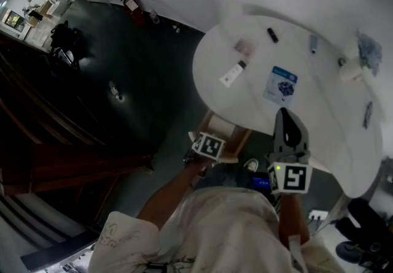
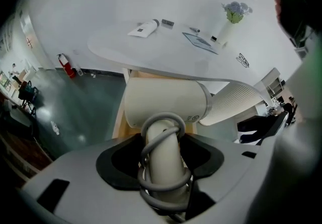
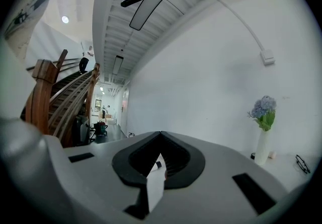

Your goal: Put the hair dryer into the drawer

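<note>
Only the left gripper view shows the cream plastic hair dryer (image 2: 163, 102). The left gripper (image 2: 163, 153) is clenched on its handle, which is wound with grey cord (image 2: 162, 183). It hangs above the pale wooden drawer (image 2: 119, 122), under the round white table (image 2: 151, 52). The barrel lies crosswise, with its ribbed nozzle pointing right. In the head view the gripper hides the dryer. The right gripper (image 3: 160, 137) is closed and empty.

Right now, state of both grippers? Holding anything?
Left gripper: closed on the hair dryer, gripping its handle.
Right gripper: closed, nothing between the jaws.
</note>
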`<state>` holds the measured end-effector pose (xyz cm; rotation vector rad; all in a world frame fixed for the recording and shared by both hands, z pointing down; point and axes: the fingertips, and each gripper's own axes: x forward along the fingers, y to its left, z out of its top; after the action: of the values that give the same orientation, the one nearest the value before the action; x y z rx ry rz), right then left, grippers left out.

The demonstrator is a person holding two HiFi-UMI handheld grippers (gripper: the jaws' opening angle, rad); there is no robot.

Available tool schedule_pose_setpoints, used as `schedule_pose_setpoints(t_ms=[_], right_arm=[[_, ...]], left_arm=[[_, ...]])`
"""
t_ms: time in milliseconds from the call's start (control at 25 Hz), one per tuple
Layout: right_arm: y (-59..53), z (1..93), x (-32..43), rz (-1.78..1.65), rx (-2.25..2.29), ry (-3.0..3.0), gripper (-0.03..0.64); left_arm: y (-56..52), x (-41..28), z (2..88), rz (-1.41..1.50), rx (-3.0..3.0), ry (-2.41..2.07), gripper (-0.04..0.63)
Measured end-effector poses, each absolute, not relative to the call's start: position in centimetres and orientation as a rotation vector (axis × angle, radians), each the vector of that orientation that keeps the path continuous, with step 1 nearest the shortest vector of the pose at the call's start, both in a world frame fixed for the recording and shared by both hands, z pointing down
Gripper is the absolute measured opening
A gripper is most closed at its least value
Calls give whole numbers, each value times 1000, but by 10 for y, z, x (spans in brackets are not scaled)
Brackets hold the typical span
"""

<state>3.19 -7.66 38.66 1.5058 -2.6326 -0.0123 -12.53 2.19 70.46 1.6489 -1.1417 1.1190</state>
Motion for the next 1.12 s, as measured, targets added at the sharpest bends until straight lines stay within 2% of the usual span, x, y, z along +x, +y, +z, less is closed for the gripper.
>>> schedule_pose_setpoints(t_ms=[1120], right_arm=[[-77,404,67,22,1567,-2525,5]], left_arm=[[-36,-107,761,1042,1579,-1156,245]])
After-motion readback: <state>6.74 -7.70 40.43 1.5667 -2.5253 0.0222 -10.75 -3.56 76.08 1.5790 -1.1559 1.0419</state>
